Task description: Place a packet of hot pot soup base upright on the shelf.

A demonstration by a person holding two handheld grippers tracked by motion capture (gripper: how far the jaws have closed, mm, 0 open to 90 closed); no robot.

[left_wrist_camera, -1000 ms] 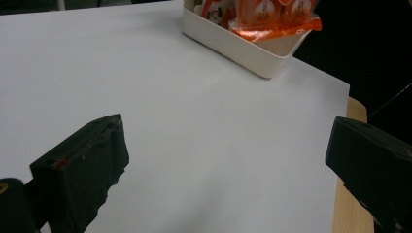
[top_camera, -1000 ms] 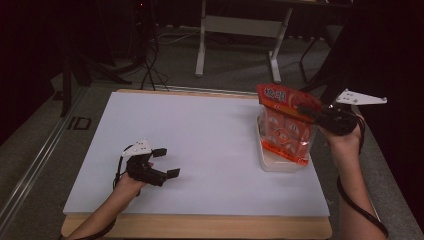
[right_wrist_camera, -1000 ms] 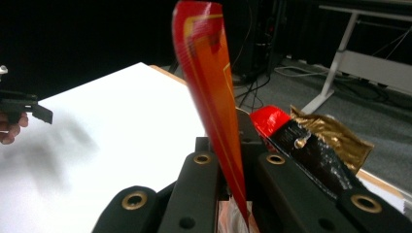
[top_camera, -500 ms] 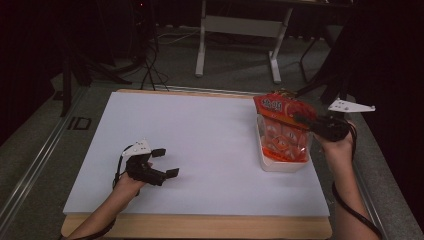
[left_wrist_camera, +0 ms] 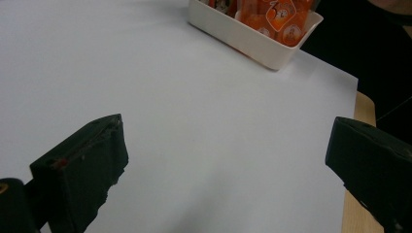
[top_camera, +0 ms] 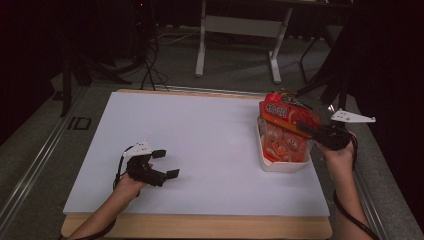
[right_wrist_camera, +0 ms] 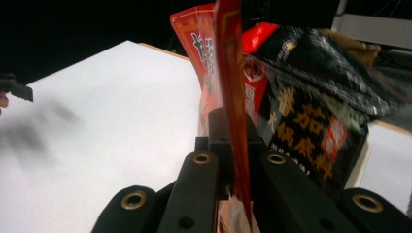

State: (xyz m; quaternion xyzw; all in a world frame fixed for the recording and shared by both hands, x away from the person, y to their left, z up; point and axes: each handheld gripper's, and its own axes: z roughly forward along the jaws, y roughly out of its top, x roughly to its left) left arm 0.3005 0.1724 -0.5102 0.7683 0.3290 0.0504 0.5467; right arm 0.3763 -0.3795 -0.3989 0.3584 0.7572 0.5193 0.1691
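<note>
An orange snack bag with a red top stands upright in the white bin at the table's right side. My right gripper is shut on the bag's upper edge, coming in from the right. In the right gripper view that thin red edge is pinched between the jaws of the right gripper. My left gripper lies on the white board at the front left, open and holding nothing. In the left gripper view the left gripper looks across bare board to the bin.
A black-and-red packet sits in the bin just behind the orange bag. The white board lies on a wooden tabletop. A grey metal stand is on the floor beyond the table.
My right gripper has come down with the orange bag, which now sits lower in the white bin. The left gripper has stayed put.
</note>
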